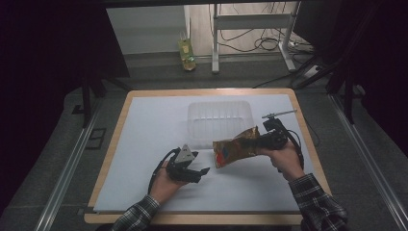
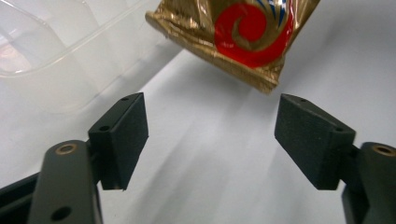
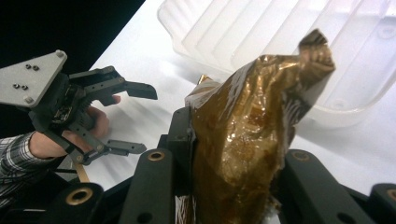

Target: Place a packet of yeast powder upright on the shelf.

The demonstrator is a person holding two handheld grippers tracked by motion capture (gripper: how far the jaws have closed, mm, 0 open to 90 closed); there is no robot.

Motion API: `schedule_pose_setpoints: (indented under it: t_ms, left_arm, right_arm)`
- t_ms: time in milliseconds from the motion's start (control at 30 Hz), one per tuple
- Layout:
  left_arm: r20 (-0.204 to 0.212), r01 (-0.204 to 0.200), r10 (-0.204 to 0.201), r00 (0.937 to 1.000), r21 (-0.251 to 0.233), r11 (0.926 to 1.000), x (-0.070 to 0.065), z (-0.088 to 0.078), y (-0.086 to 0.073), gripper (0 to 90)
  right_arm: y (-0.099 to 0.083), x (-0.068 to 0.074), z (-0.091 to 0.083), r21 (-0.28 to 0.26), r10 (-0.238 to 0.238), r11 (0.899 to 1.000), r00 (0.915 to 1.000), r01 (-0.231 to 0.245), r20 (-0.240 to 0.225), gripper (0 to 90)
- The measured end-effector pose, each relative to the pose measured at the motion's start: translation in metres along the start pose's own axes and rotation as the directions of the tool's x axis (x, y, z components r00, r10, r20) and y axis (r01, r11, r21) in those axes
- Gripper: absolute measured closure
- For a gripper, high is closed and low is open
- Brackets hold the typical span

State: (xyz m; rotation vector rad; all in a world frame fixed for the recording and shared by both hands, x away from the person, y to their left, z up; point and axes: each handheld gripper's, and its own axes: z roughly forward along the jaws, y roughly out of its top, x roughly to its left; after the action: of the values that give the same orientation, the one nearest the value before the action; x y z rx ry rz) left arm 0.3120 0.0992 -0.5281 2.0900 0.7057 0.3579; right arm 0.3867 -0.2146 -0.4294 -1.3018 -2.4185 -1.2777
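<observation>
Right gripper [image 1: 260, 142] clamps the crinkled gold foil snack bag [image 1: 235, 147] mid-frame, lifted; left gripper [image 1: 201, 174] released, empty; clear plastic tray [image 1: 197, 111] above still awaits it.

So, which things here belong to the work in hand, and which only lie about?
In the work:
- crinkled gold foil packet, clamped in the right gripper
- open left gripper
- clear ribbed plastic tray (probably)

Lying about:
- yellow-green bottle on the floor
- cables
</observation>
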Motion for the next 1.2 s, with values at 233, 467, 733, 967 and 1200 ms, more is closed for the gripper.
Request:
schedule_pose_setpoints:
  t_ms: [233,467,733,967,1200]
  left_arm:
    - [-0.006,-0.024,0.024,0.9997,0.009,0.9997,-0.006,-0.005,-0.003,19.5]
    - [-0.014,0.000,0.000,0.9999,0.010,0.9999,-0.007,-0.012,-0.007,12.4]
    - [-0.018,0.020,-0.020,0.9996,-0.006,0.9998,-0.008,-0.021,-0.010,5.6]
    - [-0.033,0.016,-0.016,0.9993,0.006,0.9998,-0.008,-0.022,-0.011,2.9]
    - [-0.027,0.008,-0.008,0.9996,0.002,1.0000,-0.008,-0.022,-0.011,2.1]
  right_arm:
    - [0.006,0.001,-0.007,-0.010,-0.001,1.000,1.0000,0.001,0.004,67.4]
    - [0.015,0.003,-0.014,-0.017,-0.004,1.000,0.9997,0.004,0.024,67.4]
    - [0.028,0.002,-0.020,-0.025,0.011,1.000,0.9991,-0.010,0.041,67.4]
    - [0.044,0.001,-0.025,-0.038,0.013,0.999,0.9974,-0.010,0.070,67.4]
    - [0.056,-0.005,-0.027,-0.049,0.029,0.999,0.9945,-0.024,0.101,67.5]
